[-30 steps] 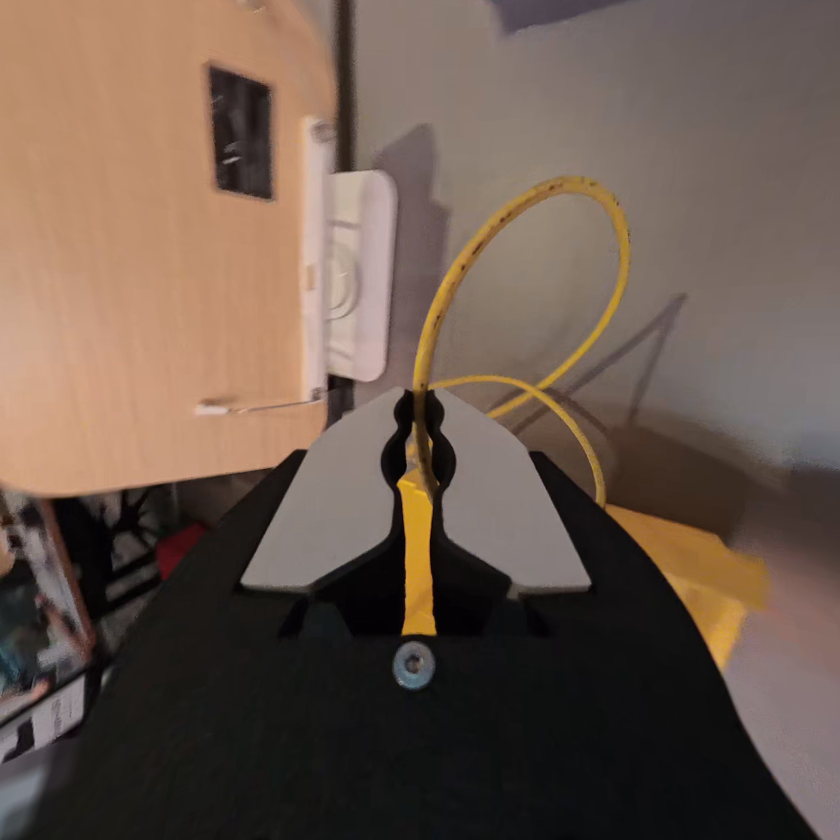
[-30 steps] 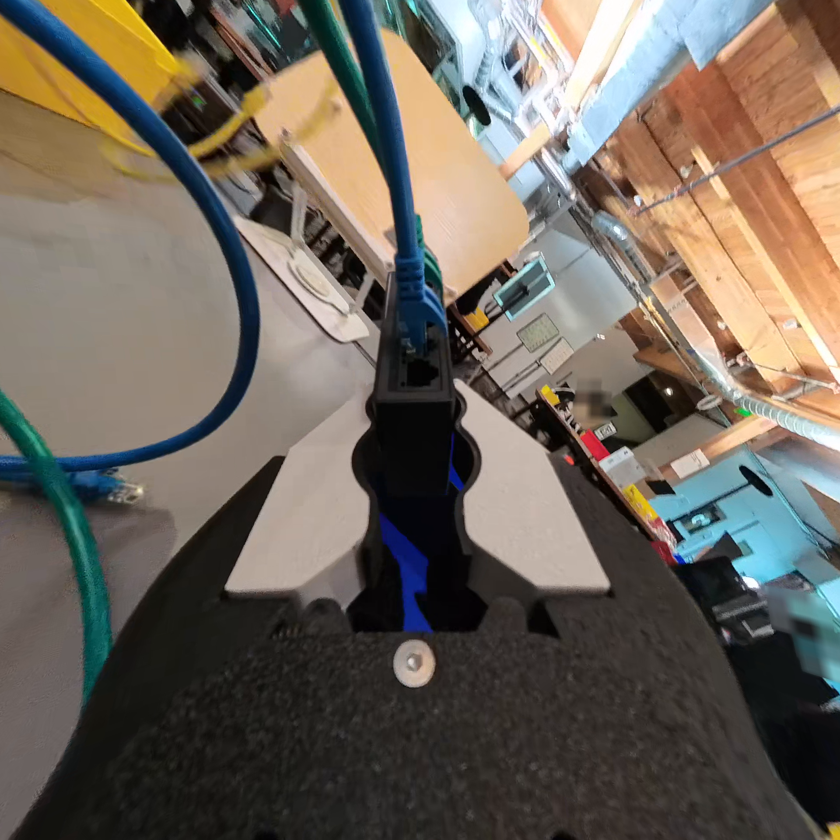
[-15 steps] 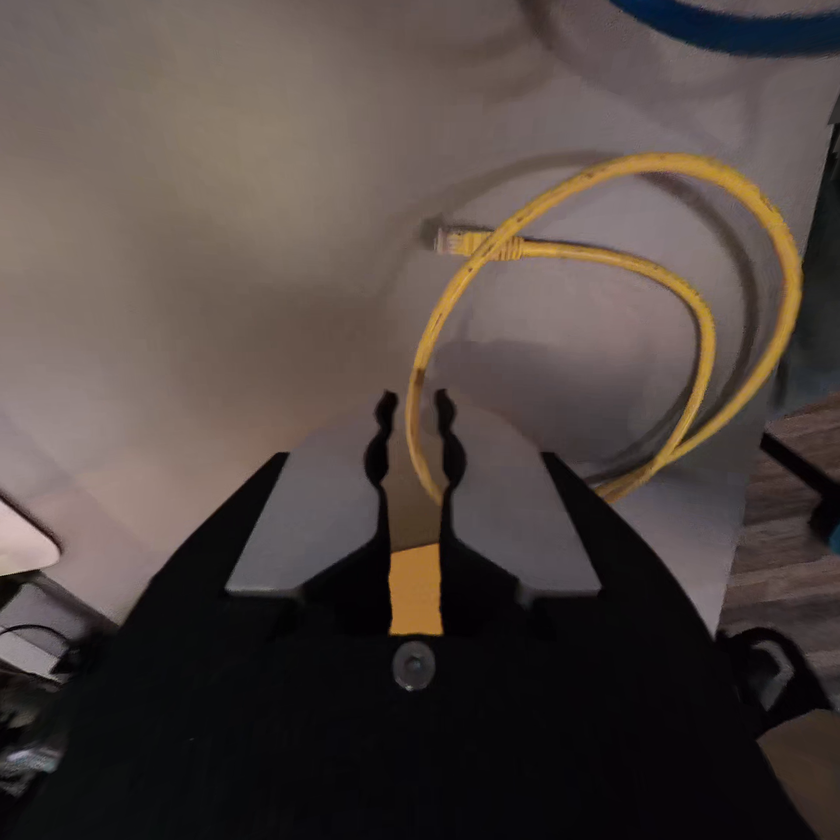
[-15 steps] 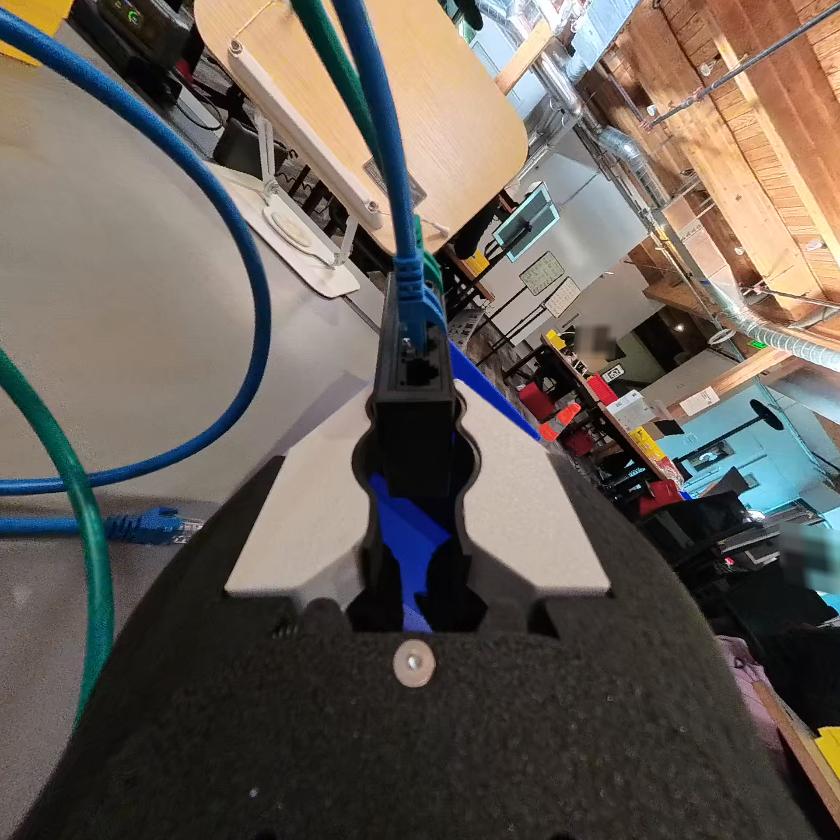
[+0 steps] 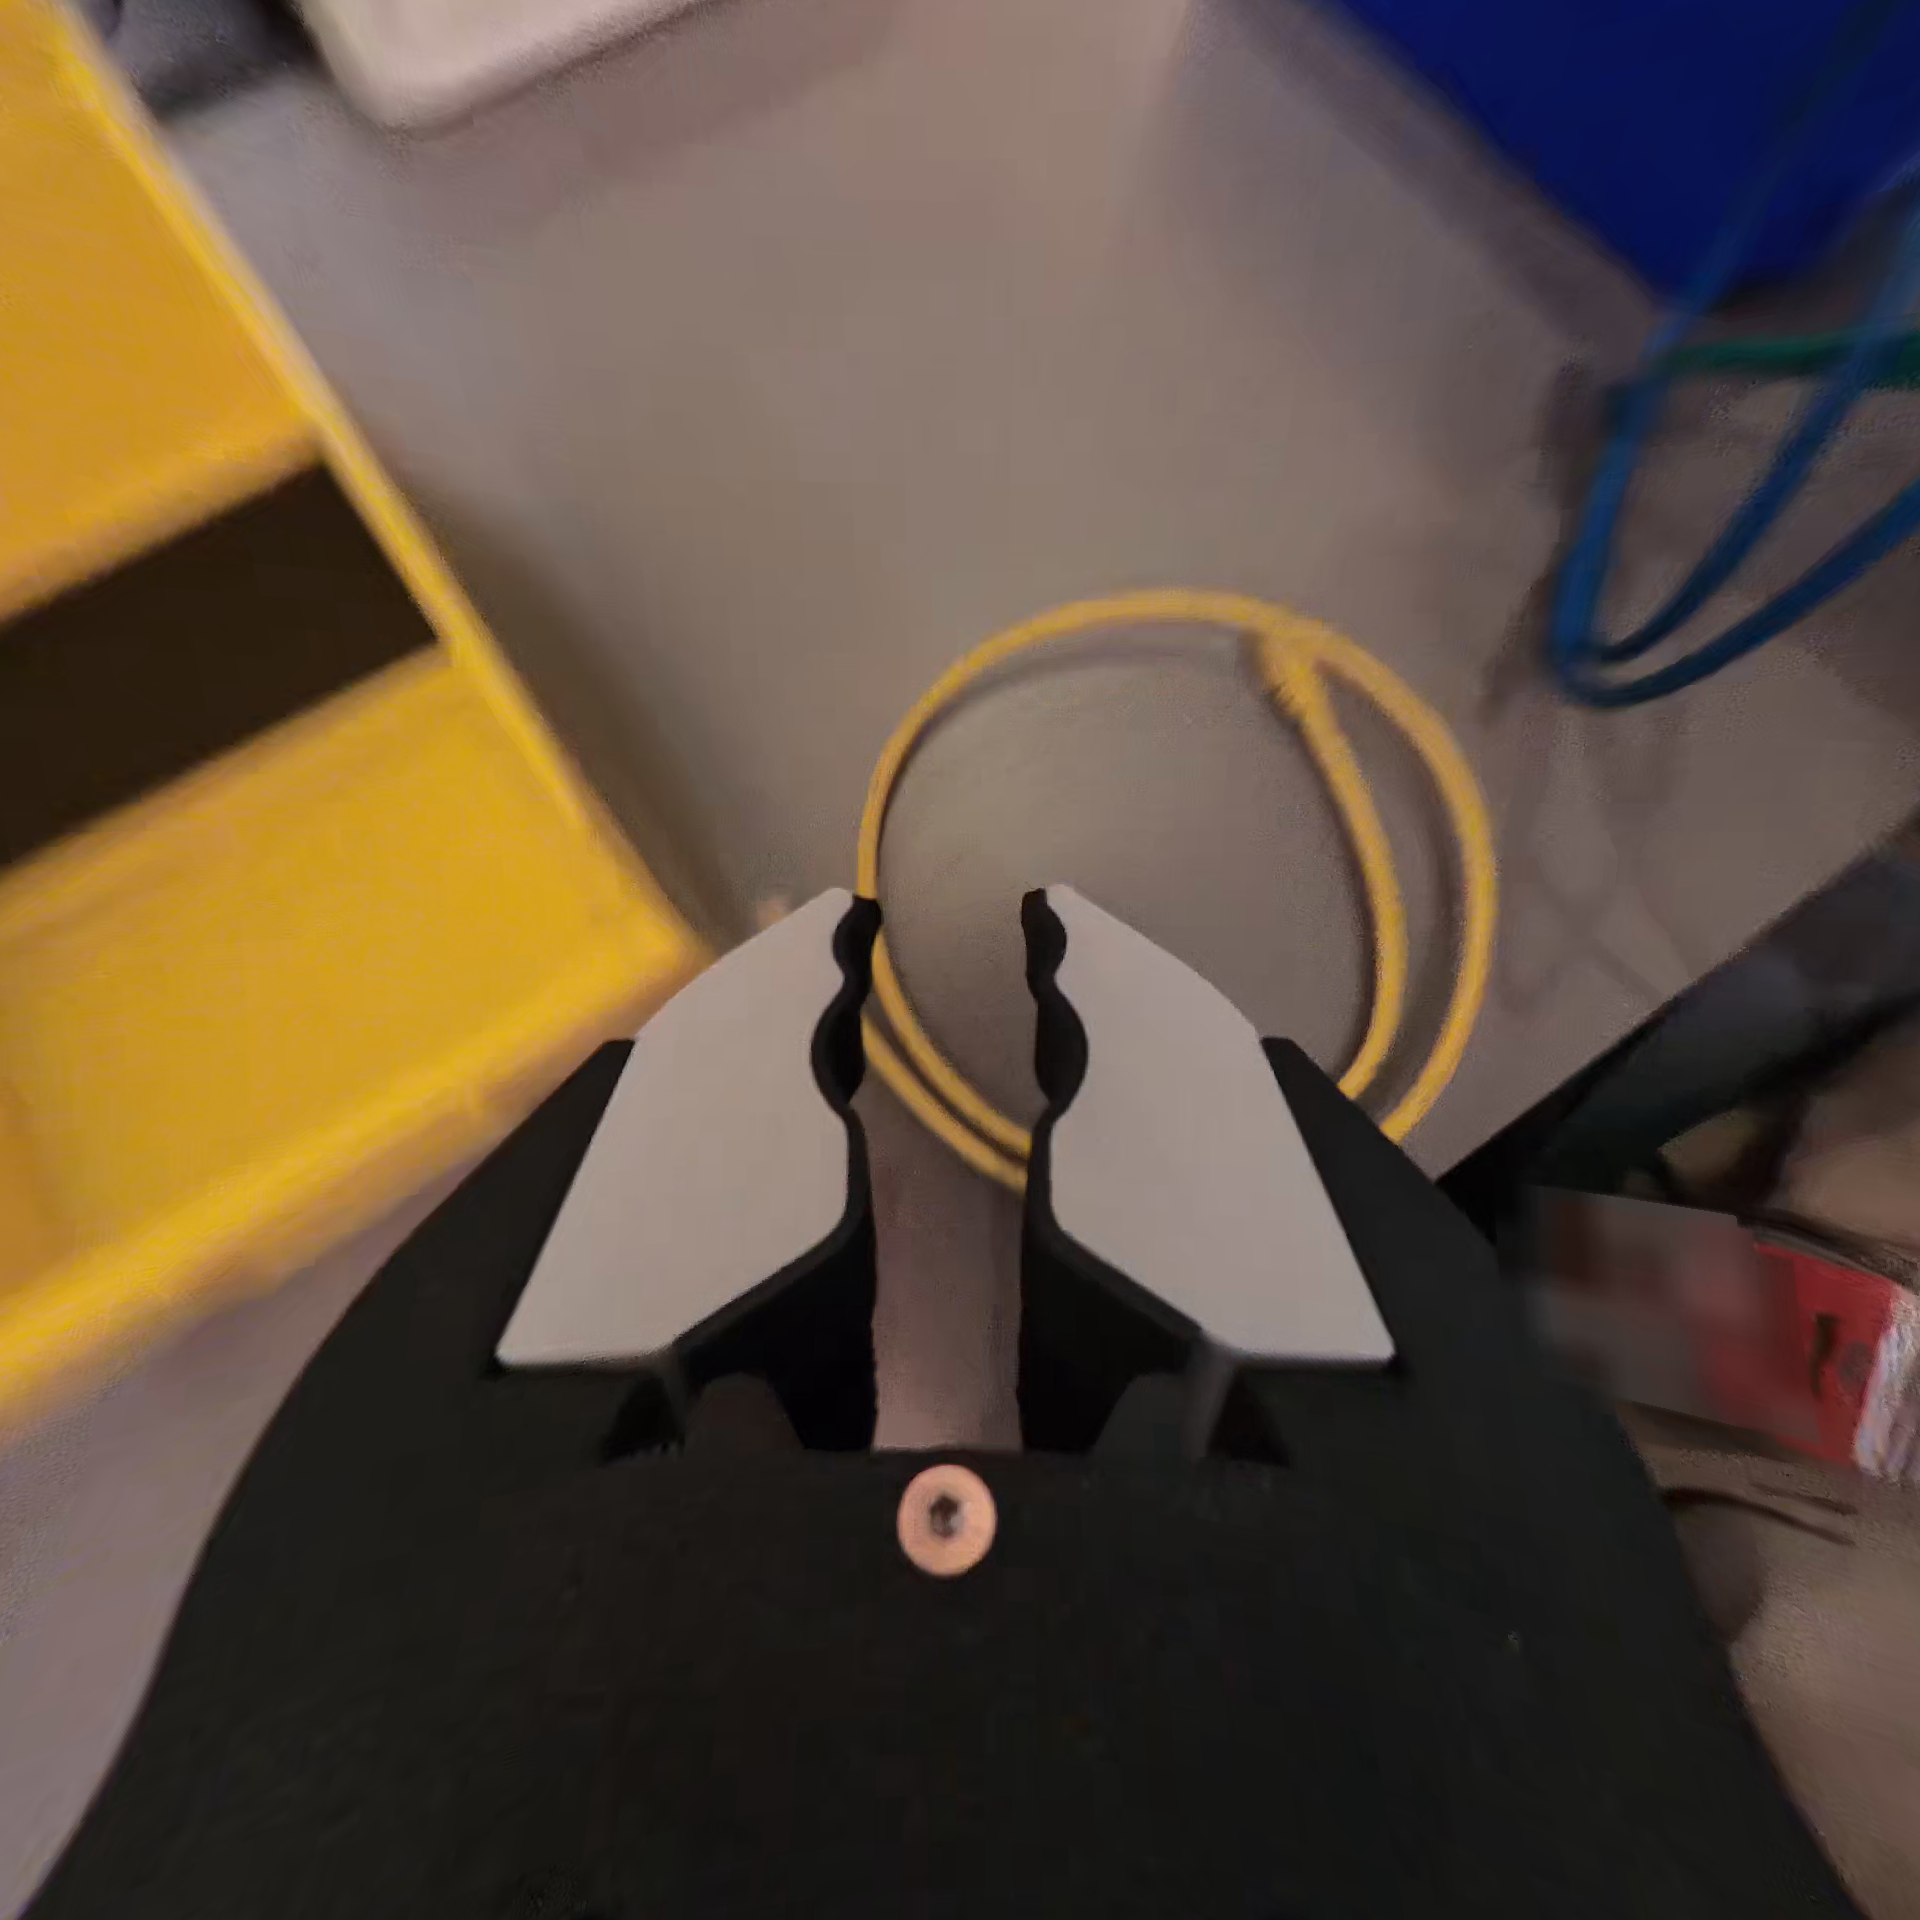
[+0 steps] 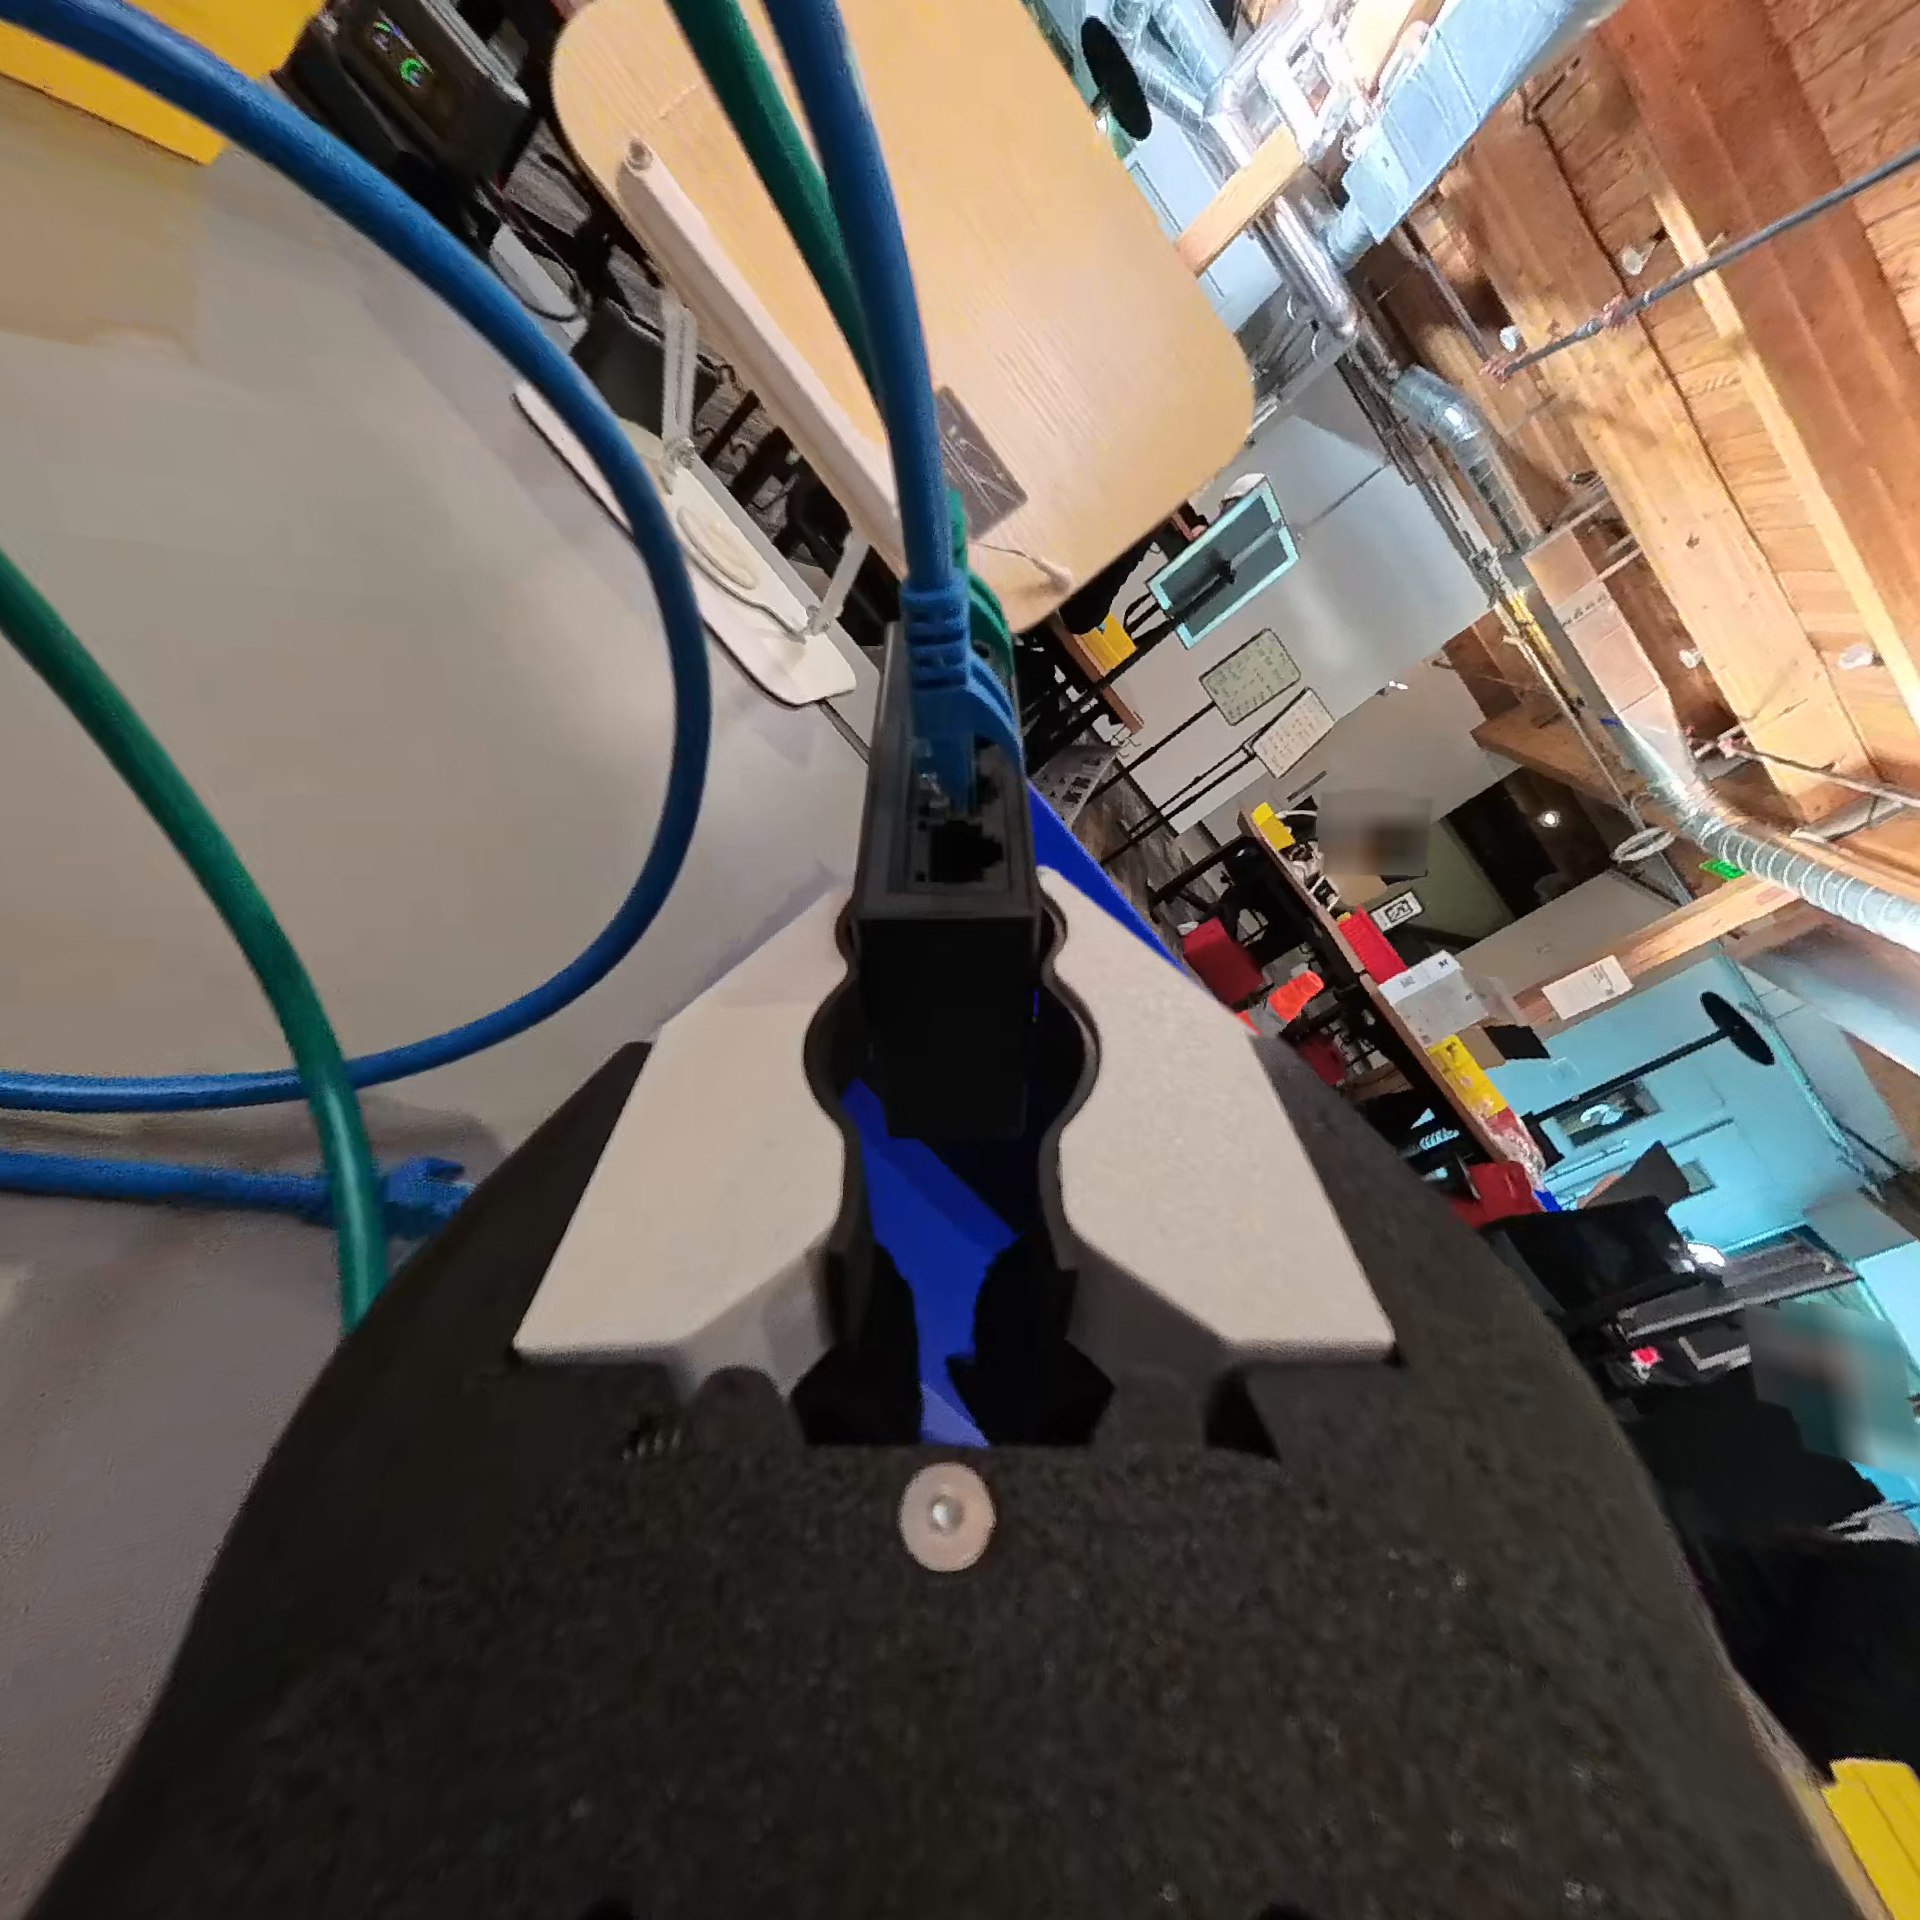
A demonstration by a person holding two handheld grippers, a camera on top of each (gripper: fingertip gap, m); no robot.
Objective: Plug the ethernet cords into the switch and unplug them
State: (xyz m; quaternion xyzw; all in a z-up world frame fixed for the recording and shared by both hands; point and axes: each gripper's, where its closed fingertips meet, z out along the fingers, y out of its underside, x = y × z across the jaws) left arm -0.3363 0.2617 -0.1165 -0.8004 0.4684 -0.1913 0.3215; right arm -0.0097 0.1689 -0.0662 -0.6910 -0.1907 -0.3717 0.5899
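Observation:
My left gripper (image 5: 948,914) is open and empty, just above a coiled yellow ethernet cord (image 5: 1455,831) that lies on the grey table (image 5: 831,416). Part of the coil shows between the jaws. The cord's plug (image 5: 1294,681) lies at the far right of the coil. My right gripper (image 6: 943,935) is shut on the black switch (image 6: 951,935) and holds it up, ports facing me. A blue cord (image 6: 873,312) and a green cord (image 6: 769,135) are plugged into it; the nearest port is empty. A loose blue plug (image 6: 416,1195) lies on the table at left.
A yellow bin (image 5: 208,779) stands left of the yellow cord. Blue and green cords (image 5: 1704,520) hang at the right, in front of a blue bin (image 5: 1662,104). A wooden tabletop (image 6: 1039,260) and a white stand (image 6: 748,561) lie beyond the grey table.
My left gripper let go of the yellow cord, opened wider and swung down over the coil now lying on the table. My right gripper keeps hold of the switch and has tilted slightly.

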